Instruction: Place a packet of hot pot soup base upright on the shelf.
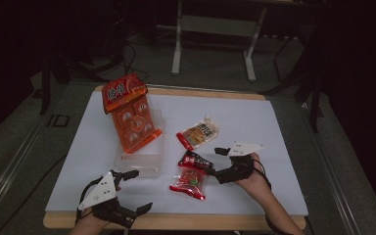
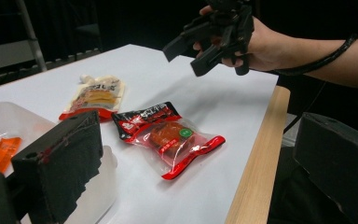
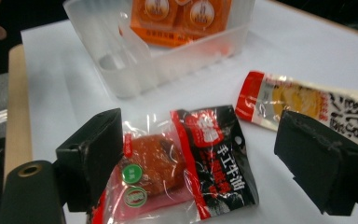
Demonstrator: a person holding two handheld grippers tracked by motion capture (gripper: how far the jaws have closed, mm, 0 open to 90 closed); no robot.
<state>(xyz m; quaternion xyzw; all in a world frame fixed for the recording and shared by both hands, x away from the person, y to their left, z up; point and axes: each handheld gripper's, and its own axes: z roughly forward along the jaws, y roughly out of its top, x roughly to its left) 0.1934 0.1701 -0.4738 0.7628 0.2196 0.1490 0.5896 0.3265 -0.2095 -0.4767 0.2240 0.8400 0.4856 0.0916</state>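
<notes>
A red and black snack packet [image 1: 191, 175] with a clear window lies flat on the white table top [image 1: 254, 117], near the front. My right gripper [image 1: 215, 161] is open just to its right, jaws pointing left at it. In the right gripper view the packet [image 3: 186, 168] lies between and beyond the two spread jaws, and neither pad presses on it. My left gripper [image 1: 139, 190] is open at the front left edge, holding nothing. The left gripper view has the packet [image 2: 165, 135] ahead and the right gripper [image 2: 182, 60] raised behind it.
A yellow and white pouch [image 1: 199, 133] lies behind the packet. A clear plastic bin [image 1: 144, 164] stands left of centre. A large orange and red package [image 1: 129, 117] leans in the bin and sticks out over its far rim. The wooden table edge [image 1: 176, 221] runs along the front.
</notes>
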